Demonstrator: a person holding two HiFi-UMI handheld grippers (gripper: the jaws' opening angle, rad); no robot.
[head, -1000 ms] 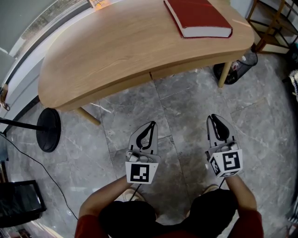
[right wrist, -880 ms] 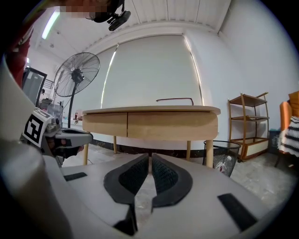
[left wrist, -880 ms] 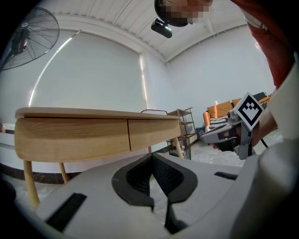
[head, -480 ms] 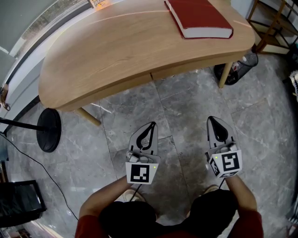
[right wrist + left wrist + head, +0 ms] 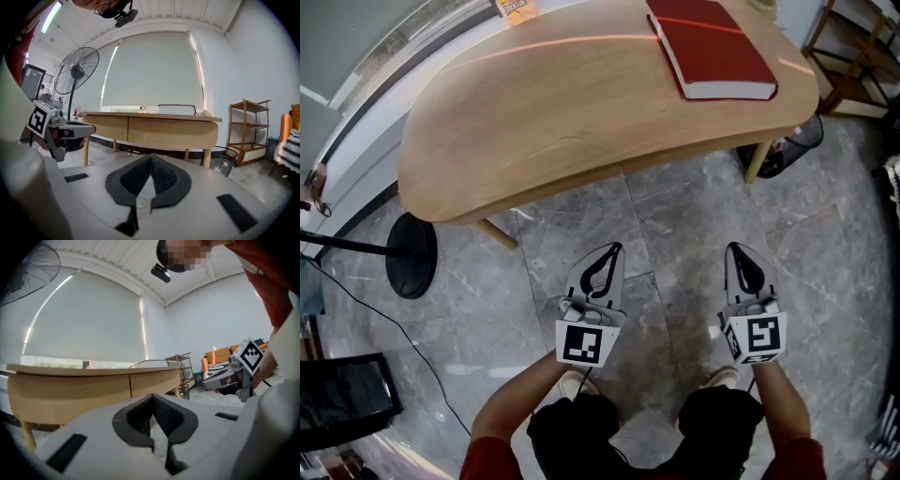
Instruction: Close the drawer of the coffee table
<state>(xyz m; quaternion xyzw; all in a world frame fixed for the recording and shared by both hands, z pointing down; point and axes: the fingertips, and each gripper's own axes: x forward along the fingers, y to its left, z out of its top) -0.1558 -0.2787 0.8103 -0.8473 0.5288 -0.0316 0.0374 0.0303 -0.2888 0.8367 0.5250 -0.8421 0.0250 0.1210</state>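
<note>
While both grippers hang clear of the coffee table (image 5: 581,112), its drawer (image 5: 159,131) looks flush with the table's edge, seemingly closed.
Jaws of the left gripper (image 5: 612,251) and right gripper (image 5: 739,251) are pressed together on nothing. The drawer front lies ahead, running left to right along the near edge. The right gripper faces it more squarely, well apart.

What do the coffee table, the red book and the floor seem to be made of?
Coffee table: light wood or wood veneer with a matt finish; fine grain lines run along the top.
Book: red matt cover, perhaps cloth or card; pale page edges show at its side.
Floor: grey stone or stone-look tiles, slightly glossy, with marbled veins and joint lines.
</note>
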